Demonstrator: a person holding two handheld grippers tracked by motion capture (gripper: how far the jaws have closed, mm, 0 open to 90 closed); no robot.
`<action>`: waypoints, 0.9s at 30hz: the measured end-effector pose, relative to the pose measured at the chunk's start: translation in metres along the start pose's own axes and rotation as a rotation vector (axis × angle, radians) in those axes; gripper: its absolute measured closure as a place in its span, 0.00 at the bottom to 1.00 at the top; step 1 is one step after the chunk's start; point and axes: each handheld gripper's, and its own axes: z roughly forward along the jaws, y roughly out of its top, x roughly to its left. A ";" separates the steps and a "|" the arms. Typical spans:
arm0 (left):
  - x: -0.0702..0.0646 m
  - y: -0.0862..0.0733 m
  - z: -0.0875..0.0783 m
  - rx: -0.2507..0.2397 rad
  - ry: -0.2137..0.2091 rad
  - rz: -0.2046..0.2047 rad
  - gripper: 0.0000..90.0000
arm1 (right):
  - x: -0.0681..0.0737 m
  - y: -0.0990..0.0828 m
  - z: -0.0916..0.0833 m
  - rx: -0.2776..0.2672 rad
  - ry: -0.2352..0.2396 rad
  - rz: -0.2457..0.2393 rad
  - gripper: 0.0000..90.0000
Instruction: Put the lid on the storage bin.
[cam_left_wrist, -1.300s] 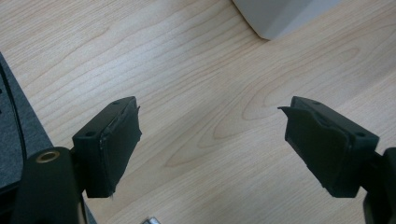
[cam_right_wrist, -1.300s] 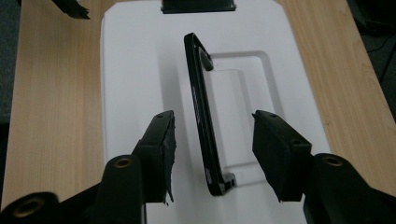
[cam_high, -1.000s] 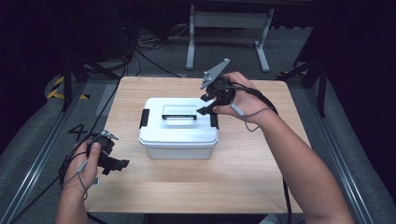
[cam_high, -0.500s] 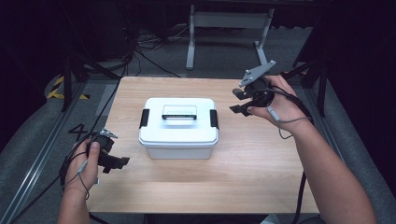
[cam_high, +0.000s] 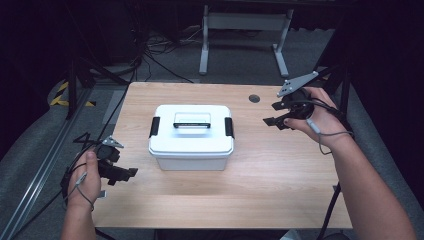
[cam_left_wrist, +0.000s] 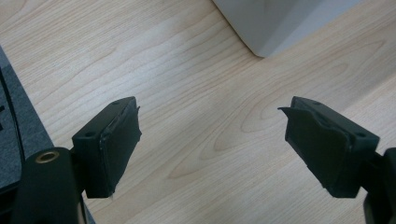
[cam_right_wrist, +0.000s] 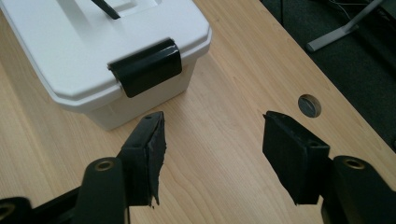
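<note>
We are looking down along the left gripper (cam_left_wrist: 212, 140), whose two black jaws are rising from the bottom corners and standing wide apart — nothing is sitting between them. Beneath them a pale wooden table (cam_left_wrist: 187, 84) is showing its grain. At the top edge, the rounded lower corner of a white box (cam_left_wrist: 275, 23) is resting on the wood, well clear of the jaws. A dark strip — grey floor (cam_left_wrist: 18, 116) — is running down the left side.

white lidded box (cam_high: 191, 136) mid wooden table (cam_high: 260, 170), metal stand (cam_high: 243, 30) on floor behind
</note>
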 end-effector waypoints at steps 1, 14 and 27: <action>0.000 -0.001 0.000 0.000 0.004 -0.004 0.21 | -0.001 -0.003 -0.001 -0.006 0.001 0.010 0.42; -0.003 -0.006 0.005 0.027 0.019 -0.016 0.21 | -0.005 -0.049 0.012 0.031 -0.030 0.063 0.41; -0.007 -0.004 0.008 0.040 0.023 0.006 0.21 | 0.000 -0.097 0.043 0.041 -0.014 0.153 0.41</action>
